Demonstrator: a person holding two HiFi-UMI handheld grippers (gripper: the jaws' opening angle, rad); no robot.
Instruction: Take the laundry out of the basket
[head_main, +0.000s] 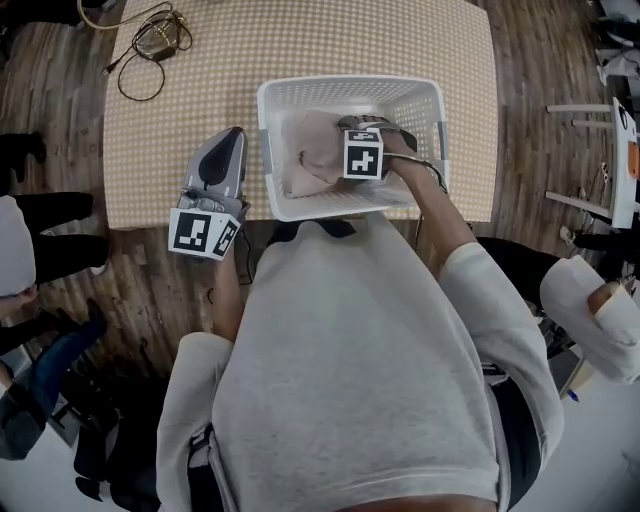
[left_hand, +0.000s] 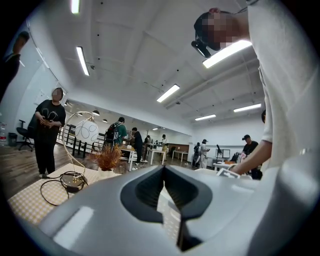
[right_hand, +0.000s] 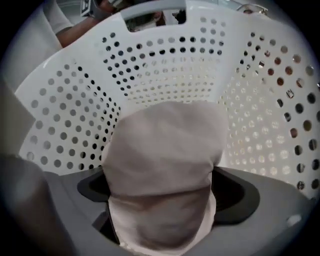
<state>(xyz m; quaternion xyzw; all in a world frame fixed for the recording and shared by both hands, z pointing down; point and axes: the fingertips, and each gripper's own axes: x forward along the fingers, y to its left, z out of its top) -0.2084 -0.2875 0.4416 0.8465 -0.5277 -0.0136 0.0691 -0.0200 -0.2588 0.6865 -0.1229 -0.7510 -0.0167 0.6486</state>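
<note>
A white perforated laundry basket (head_main: 350, 86) stands on the checked table near its front edge. Pale beige laundry (head_main: 308, 155) lies inside it. My right gripper (head_main: 335, 140) reaches down into the basket. In the right gripper view the beige cloth (right_hand: 165, 150) bulges up between the widely spread jaws of that gripper (right_hand: 162, 192), and the basket wall (right_hand: 165, 60) rises behind it. My left gripper (head_main: 234, 138) rests over the table left of the basket, outside it. Its jaws meet at the tips with nothing in them, as the left gripper view shows (left_hand: 164, 172).
The table (head_main: 300, 40) carries a checked cloth and a wire lamp base with a black cable (head_main: 155, 40) at its far left. People's legs (head_main: 40, 240) stand on the wood floor to the left. White furniture (head_main: 600, 150) sits to the right.
</note>
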